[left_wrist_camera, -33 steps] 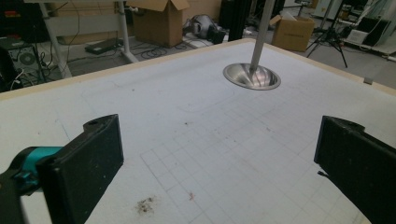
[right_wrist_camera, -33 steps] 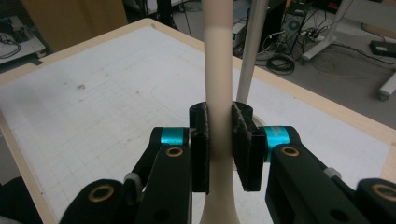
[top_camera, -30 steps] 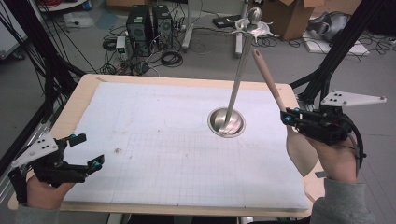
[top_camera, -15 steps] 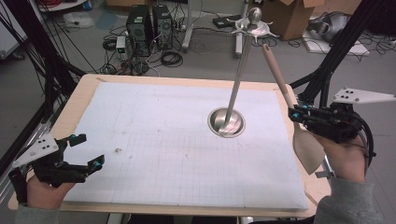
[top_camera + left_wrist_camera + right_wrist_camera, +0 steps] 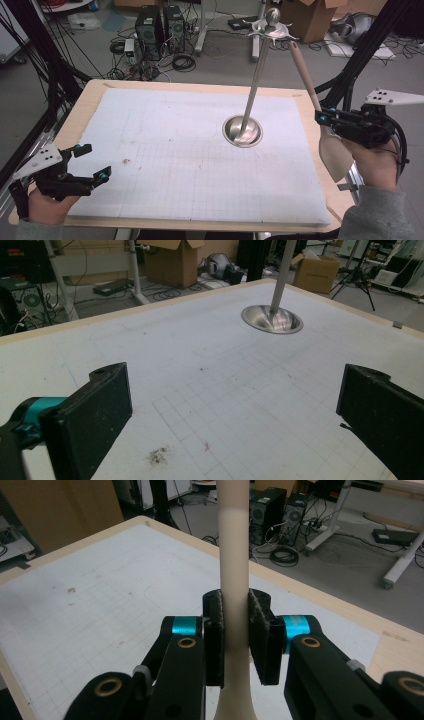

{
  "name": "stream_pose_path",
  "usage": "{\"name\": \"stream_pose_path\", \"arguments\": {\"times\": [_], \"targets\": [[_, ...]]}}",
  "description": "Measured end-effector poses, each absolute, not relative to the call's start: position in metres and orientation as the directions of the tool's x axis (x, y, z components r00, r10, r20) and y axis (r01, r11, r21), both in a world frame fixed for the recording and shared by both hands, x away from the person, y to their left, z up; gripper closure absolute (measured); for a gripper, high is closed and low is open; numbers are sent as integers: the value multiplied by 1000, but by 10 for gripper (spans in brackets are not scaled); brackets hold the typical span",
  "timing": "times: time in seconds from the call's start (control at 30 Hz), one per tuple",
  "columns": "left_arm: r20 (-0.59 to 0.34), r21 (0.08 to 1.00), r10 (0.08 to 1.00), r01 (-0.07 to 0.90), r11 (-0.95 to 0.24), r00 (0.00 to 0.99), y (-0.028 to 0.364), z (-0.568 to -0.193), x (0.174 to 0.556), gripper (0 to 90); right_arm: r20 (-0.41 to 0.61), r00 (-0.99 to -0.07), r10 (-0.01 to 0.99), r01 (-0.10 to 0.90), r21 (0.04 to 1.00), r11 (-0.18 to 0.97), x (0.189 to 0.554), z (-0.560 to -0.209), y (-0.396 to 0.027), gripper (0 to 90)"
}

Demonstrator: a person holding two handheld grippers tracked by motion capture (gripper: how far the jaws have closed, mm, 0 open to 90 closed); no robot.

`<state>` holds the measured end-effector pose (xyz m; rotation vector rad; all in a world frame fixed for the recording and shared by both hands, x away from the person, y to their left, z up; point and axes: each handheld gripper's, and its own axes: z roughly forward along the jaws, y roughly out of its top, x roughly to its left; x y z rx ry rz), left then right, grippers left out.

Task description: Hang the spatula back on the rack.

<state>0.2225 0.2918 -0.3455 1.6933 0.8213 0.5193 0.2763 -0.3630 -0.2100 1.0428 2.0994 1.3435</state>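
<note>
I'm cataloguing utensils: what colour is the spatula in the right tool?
Pale beige spatula, plain; clearest in the right gripper view, clamped by the right tool.

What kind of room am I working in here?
Most likely a lab or workshop, not a home: computer towers with loose cables on the floor, cardboard boxes, and a gridded mat covering the wooden table.

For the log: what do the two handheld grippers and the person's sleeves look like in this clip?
Both the left gripper and the right gripper are black, with teal accents near flat, dark-padded jaws. The right gripper view shows brass-coloured pivot pins. Each carries a grey three-cornered plate with small dark dots. A black cable loops from the right one. The sleeves are grey.
</note>
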Motion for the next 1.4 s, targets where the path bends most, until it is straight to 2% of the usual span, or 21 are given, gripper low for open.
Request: {"name": "stream_pose_path", "arguments": {"times": [1.4], "targets": [[-78, 957, 755, 261, -126, 651, 297, -347, 221, 17, 101, -614, 783, 396, 897, 195, 300, -205, -380, 785]]}}
